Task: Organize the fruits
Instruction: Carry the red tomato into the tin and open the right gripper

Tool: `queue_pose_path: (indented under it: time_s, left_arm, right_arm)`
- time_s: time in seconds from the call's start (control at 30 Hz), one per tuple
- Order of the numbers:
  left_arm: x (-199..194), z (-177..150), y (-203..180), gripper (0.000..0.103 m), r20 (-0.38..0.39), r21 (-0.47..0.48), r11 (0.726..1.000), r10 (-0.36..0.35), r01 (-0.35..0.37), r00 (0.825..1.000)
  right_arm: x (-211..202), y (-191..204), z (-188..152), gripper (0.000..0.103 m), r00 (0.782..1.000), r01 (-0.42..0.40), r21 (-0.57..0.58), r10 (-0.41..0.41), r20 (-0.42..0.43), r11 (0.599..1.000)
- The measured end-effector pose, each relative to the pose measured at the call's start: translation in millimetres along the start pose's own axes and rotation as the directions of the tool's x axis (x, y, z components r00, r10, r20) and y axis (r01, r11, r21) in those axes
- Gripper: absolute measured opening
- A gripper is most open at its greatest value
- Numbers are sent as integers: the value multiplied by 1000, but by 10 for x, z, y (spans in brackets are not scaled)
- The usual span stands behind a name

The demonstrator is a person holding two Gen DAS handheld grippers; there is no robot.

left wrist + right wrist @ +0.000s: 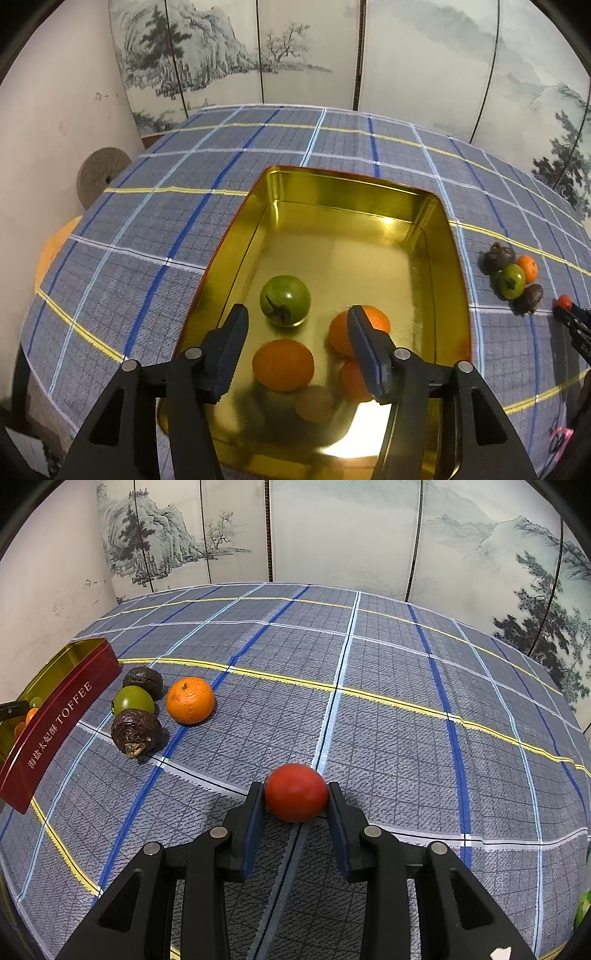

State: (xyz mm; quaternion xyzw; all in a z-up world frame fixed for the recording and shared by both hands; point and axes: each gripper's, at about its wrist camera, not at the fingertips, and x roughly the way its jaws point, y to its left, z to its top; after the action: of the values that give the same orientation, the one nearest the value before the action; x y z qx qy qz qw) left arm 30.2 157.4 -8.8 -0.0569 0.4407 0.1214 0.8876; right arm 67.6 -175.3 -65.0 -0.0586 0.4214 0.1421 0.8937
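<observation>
My left gripper (295,321) is open and empty above the gold tin (369,192). In the tin lie a green tomato (285,300) and two oranges (283,364) (376,318); a third orange shape low at the wall may be a reflection. My right gripper (296,794) is shut on a red tomato (295,792) just above the cloth. On the cloth beside the tin lie an orange (190,700), a green tomato (133,700) and two dark wrinkled fruits (136,731) (143,681). This cluster also shows in the left wrist view (511,280), with the right gripper (567,310) beside it.
The tin's red outer wall (55,723) reads TOFFEE at the left of the right wrist view. A checked blue cloth (369,701) covers the table. A painted folding screen (332,535) stands behind it. A round grey disc (101,177) and an orange object (55,247) sit past the table's left edge.
</observation>
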Motion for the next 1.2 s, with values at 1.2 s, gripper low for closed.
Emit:
queue_pose_path:
  time_s: [1.2]
  left_arm:
    - [-569, -448, 887, 81, 52, -236, 971, 63, -49, 997]
  right_arm:
    - [-467, 2140, 532, 30, 905, -395, -300, 424, 35, 868]
